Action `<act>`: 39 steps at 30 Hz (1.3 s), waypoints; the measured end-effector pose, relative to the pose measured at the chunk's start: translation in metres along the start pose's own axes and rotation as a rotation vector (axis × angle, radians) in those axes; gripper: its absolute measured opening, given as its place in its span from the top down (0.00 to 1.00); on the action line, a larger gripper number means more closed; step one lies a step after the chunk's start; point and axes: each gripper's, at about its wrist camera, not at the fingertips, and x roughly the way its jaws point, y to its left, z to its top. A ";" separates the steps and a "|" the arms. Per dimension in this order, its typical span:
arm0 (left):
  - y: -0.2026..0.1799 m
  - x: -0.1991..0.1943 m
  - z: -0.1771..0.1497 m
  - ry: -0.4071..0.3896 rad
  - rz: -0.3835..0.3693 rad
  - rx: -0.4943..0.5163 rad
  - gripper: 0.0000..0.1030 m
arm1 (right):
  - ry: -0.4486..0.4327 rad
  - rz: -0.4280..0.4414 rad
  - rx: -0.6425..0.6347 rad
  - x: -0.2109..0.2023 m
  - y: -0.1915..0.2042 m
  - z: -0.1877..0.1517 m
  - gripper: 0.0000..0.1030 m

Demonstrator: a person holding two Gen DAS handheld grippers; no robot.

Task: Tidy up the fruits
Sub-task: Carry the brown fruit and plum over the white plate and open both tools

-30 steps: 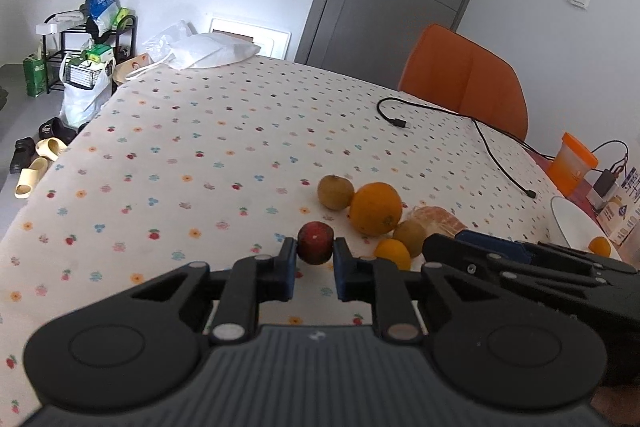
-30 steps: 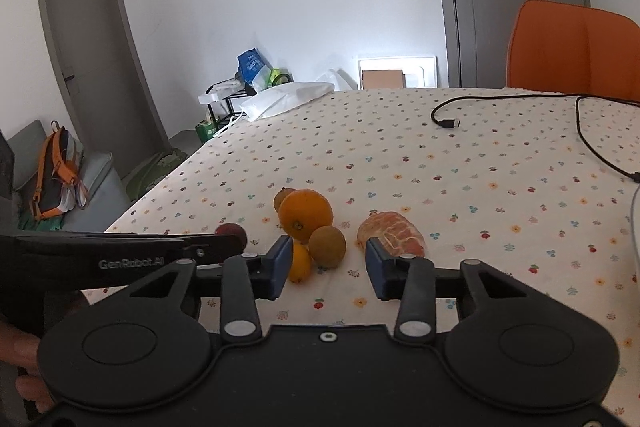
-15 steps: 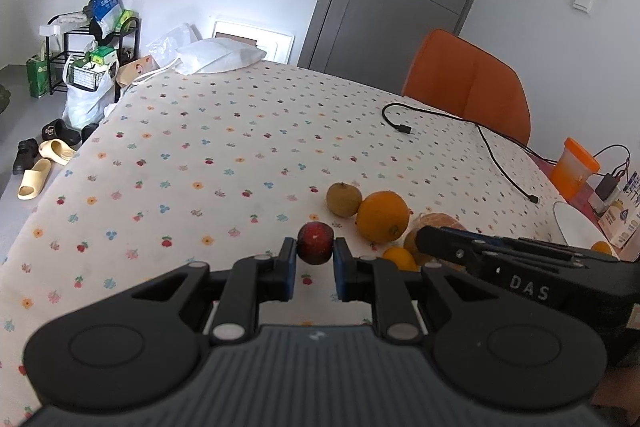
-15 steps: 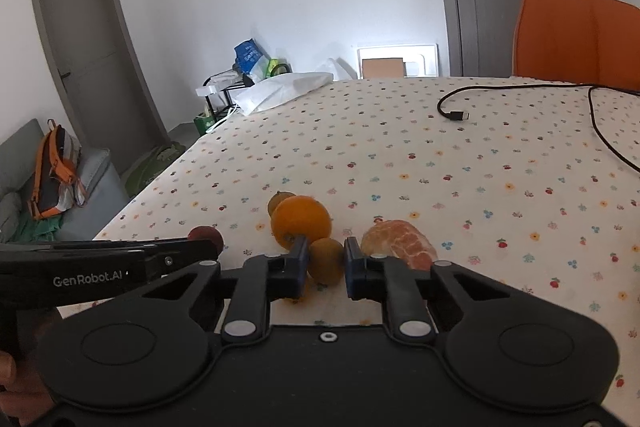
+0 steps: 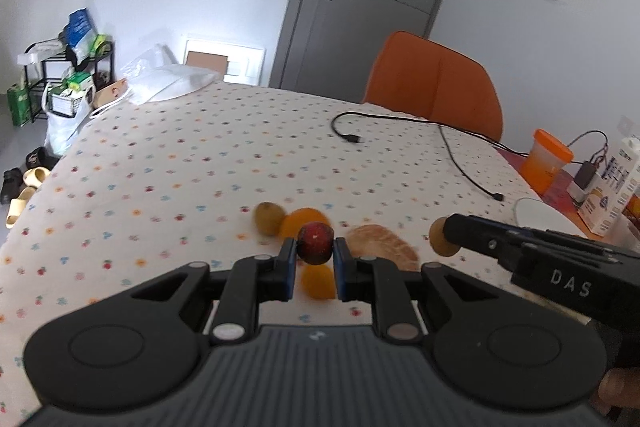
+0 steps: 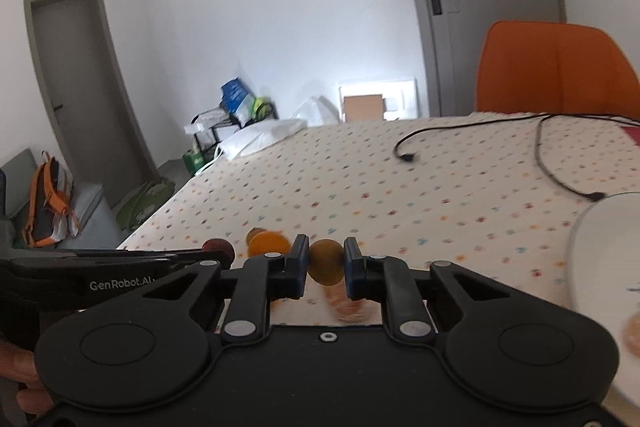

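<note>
Left gripper [image 5: 315,259]: raised above the dotted tablecloth [image 5: 208,163], jaws clamped on a dark red fruit [image 5: 315,242]. Right gripper [image 6: 326,267]: alongside, jaws clamped on a brown kiwi [image 6: 326,261]. On cloth below: second kiwi [image 5: 270,218], orange [image 5: 302,221], small orange [image 5: 318,281], peeled citrus [image 5: 380,247]. White plate [image 6: 600,267] at right. Black cable [image 5: 452,151] beyond.

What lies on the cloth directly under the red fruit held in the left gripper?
Under the red fruit in the left gripper lies a small orange fruit on the dotted tablecloth. Its lower edge is hidden by the gripper body.
</note>
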 end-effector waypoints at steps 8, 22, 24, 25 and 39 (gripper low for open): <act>-0.029 0.000 0.000 -0.006 -0.036 0.040 0.83 | -0.047 -0.056 0.021 -0.029 -0.022 0.002 0.84; -0.077 0.002 0.002 -0.021 -0.117 0.099 0.83 | -0.088 -0.131 0.038 -0.068 -0.051 -0.003 0.84; -0.084 0.004 0.002 -0.021 -0.129 0.108 0.83 | -0.093 -0.142 0.044 -0.072 -0.056 -0.004 0.84; -0.087 0.005 0.002 -0.021 -0.133 0.112 0.83 | -0.095 -0.149 0.046 -0.074 -0.058 -0.005 0.84; -0.133 0.024 -0.001 0.003 -0.188 0.173 0.83 | -0.125 -0.258 0.115 -0.103 -0.105 -0.018 0.84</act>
